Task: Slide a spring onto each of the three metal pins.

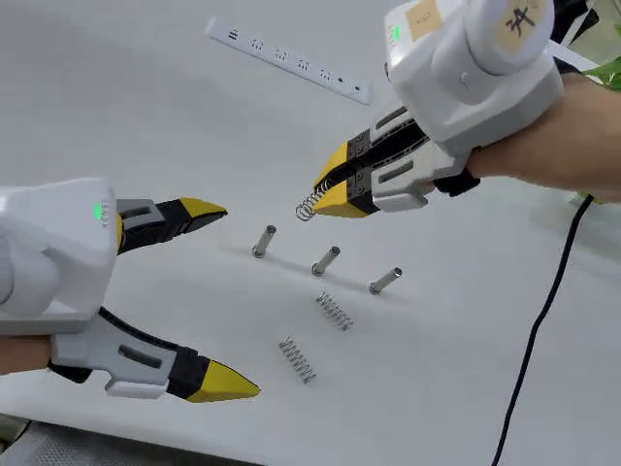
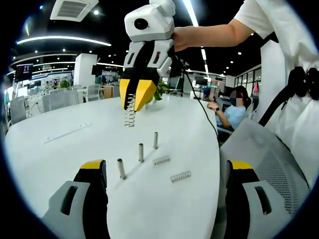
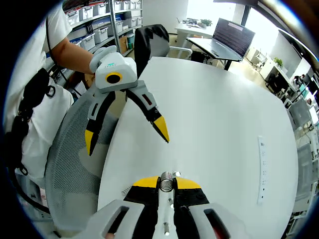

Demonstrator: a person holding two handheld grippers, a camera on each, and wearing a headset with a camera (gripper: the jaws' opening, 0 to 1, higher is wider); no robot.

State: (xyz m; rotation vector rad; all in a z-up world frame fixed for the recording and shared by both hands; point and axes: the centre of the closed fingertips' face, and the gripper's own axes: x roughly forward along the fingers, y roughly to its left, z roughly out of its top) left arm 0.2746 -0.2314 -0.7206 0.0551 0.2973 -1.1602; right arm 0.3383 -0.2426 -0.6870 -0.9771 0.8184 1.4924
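In the head view, the right gripper (image 1: 328, 197) sits at upper right, its jaws pressed together on a spring (image 1: 309, 206) that pokes out past the yellow tips. The spring is in the air, near the leftmost pin but apart from it. Three pins (image 1: 326, 259) stand upright in a slanted row on the white table (image 1: 146, 126). Two loose springs (image 1: 333, 311) lie flat just in front of the row. The left gripper (image 1: 223, 299) is at lower left, jaws spread wide.

In the left gripper view, that gripper's own jaws stand far apart at the bottom, with the pins (image 2: 141, 152) and loose springs (image 2: 161, 160) ahead between them. Above them the right gripper (image 2: 137, 97) points down — the spring (image 2: 130, 112) dangles from its tips, clear of the pins.

In the right gripper view, the spring (image 3: 166, 181) is seen end-on, pinched between the closed tips. The left gripper (image 3: 126, 140) faces it with jaws apart, beside a mesh chair (image 3: 75, 164).
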